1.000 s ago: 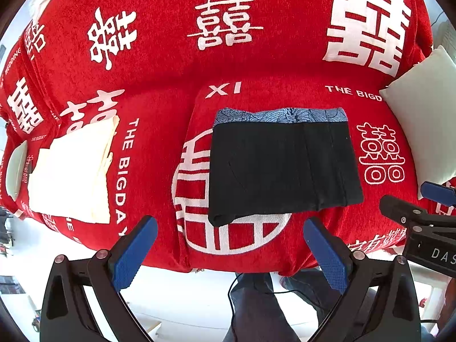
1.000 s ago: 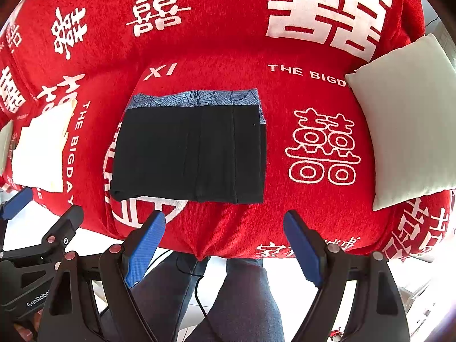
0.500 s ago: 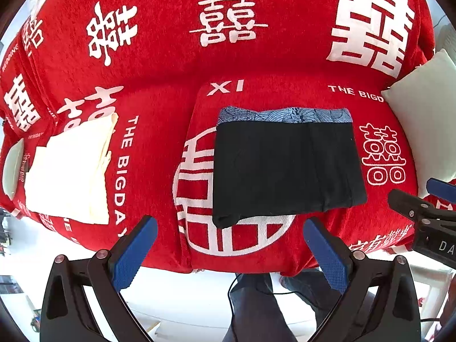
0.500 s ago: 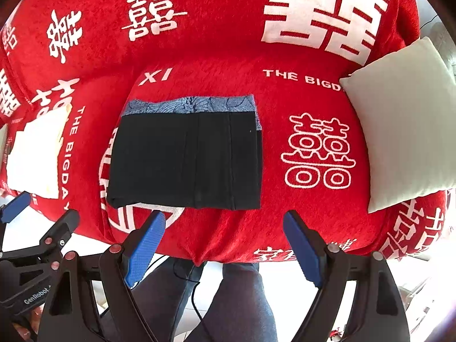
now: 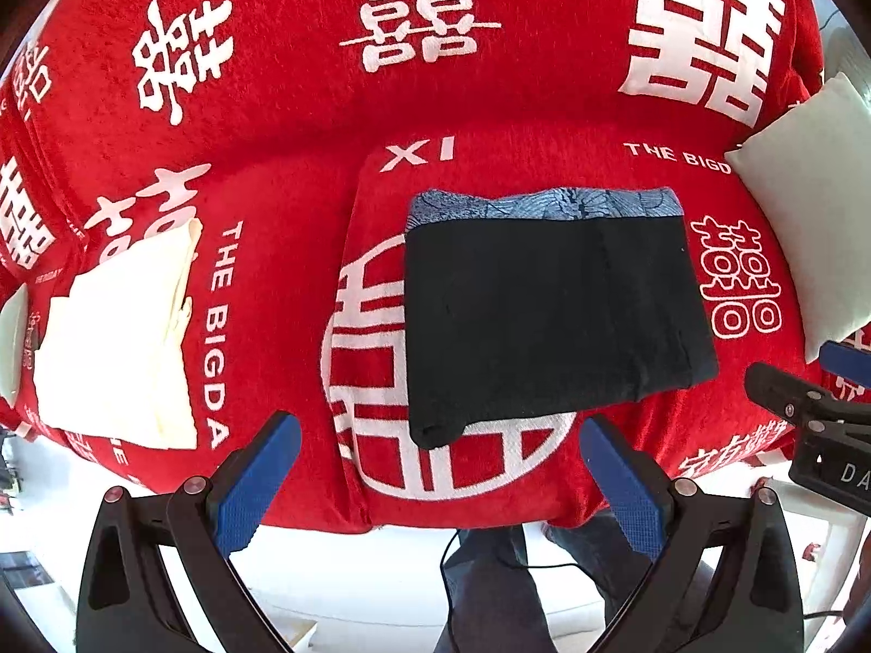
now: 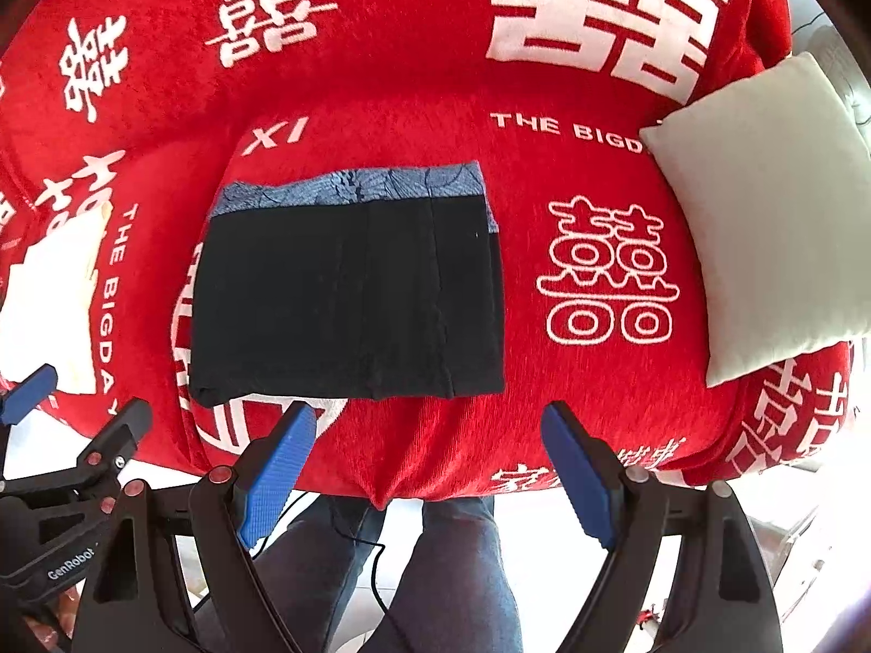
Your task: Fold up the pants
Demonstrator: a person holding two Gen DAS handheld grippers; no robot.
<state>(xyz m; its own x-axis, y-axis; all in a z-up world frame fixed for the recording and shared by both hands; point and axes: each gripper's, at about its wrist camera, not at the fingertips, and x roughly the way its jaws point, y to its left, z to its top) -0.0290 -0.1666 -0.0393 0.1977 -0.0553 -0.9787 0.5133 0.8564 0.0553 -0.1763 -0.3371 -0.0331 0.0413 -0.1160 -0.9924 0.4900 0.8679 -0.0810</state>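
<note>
Black pants (image 5: 550,321) (image 6: 348,299) lie folded into a flat rectangle on the red sofa seat, with a blue patterned waistband (image 5: 544,204) (image 6: 354,188) along the far edge. My left gripper (image 5: 435,468) hangs open above the seat's front edge, near the pants' front left corner, with nothing between its blue pads. My right gripper (image 6: 430,457) is open too, just in front of the pants' near edge, holding nothing. Each gripper also shows at the side of the other's view.
The sofa (image 5: 305,125) wears a red cover with white characters. A folded cream cloth (image 5: 120,337) (image 6: 49,299) lies on the left of the seat, and a pale cushion (image 6: 773,217) (image 5: 822,217) leans at the right. A person's legs (image 6: 452,577) stand below the front edge.
The left wrist view has drifted slightly, so the pants sit a little further right and larger. The right wrist view shifted a little. Both grippers stay open and the pants have not moved.
</note>
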